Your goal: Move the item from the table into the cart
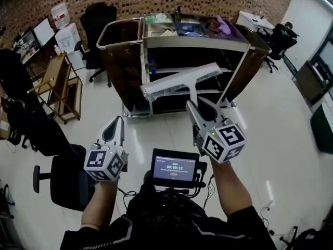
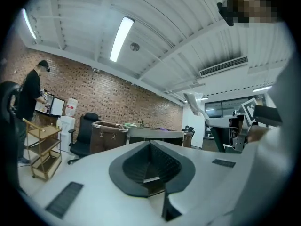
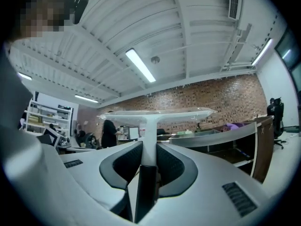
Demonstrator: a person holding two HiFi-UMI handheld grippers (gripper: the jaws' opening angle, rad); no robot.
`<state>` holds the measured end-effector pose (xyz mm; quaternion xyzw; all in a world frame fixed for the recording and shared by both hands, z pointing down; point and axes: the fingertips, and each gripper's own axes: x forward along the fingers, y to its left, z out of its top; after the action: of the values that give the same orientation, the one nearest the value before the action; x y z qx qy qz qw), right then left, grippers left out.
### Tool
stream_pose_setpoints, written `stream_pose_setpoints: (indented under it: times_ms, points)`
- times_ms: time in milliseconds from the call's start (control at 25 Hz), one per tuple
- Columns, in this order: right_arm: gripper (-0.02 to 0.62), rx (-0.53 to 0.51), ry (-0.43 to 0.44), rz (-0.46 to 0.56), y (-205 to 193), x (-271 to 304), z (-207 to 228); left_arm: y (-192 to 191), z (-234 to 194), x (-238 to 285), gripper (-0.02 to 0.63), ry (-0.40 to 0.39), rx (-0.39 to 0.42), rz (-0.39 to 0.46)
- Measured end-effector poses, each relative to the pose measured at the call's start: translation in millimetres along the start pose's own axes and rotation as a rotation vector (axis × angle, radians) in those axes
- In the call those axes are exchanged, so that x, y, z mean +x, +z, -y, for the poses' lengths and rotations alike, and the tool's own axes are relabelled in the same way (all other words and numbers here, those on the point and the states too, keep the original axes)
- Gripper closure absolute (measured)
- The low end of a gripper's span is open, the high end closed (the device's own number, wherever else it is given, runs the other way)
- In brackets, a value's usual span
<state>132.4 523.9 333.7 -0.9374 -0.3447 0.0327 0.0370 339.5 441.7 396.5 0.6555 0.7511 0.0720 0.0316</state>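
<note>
A white T-shaped squeegee (image 1: 179, 82) in clear wrap is held by its handle in my right gripper (image 1: 200, 107), which is shut on it, with the blade across the top. In the right gripper view the handle (image 3: 148, 140) stands between the pads and the blade (image 3: 155, 113) spans above them. My left gripper (image 1: 116, 124) hangs to the left, level, its jaws together with nothing in them (image 2: 149, 149). The metal and brown cart (image 1: 195, 41) stands straight ahead on the floor, with several items lying in its top tray. It also shows in the left gripper view (image 2: 113, 134) and the right gripper view (image 3: 221, 135).
A black office chair (image 1: 96, 20) and a water dispenser (image 1: 67, 40) stand left of the cart. A wooden shelf trolley (image 1: 57, 85) and another black chair (image 1: 57, 176) are at my left. A person (image 2: 30, 93) stands at a desk by the brick wall. Chairs and desks sit at right (image 1: 278, 38).
</note>
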Motion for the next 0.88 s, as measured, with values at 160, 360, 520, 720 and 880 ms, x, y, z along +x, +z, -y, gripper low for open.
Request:
stream_pose_setpoints:
  times_ms: [160,360,520,720,880]
  points:
    - [0.520,0.027,-0.130,0.034,20.2,109.9,43.8,42.0,-68.6,117.5,0.606,-0.135,0.063,0.012]
    - [0.520,0.006,-0.221,0.032,40.1,199.3,131.8,60.8,-85.3,257.8,0.606,-0.274,0.048,-0.019]
    - [0.520,0.003,-0.240,0.033,48.5,220.7,217.7,61.7,-53.4,343.6,0.606,-0.302,0.069,-0.023]
    - [0.520,-0.005,-0.214,0.040,59.7,223.3,347.7,66.2,22.5,453.5,0.606,-0.290,0.065,0.011]
    - [0.520,-0.022,-0.182,0.027,86.0,215.1,462.3,78.9,102.5,540.6,0.606,-0.269,0.083,0.031]
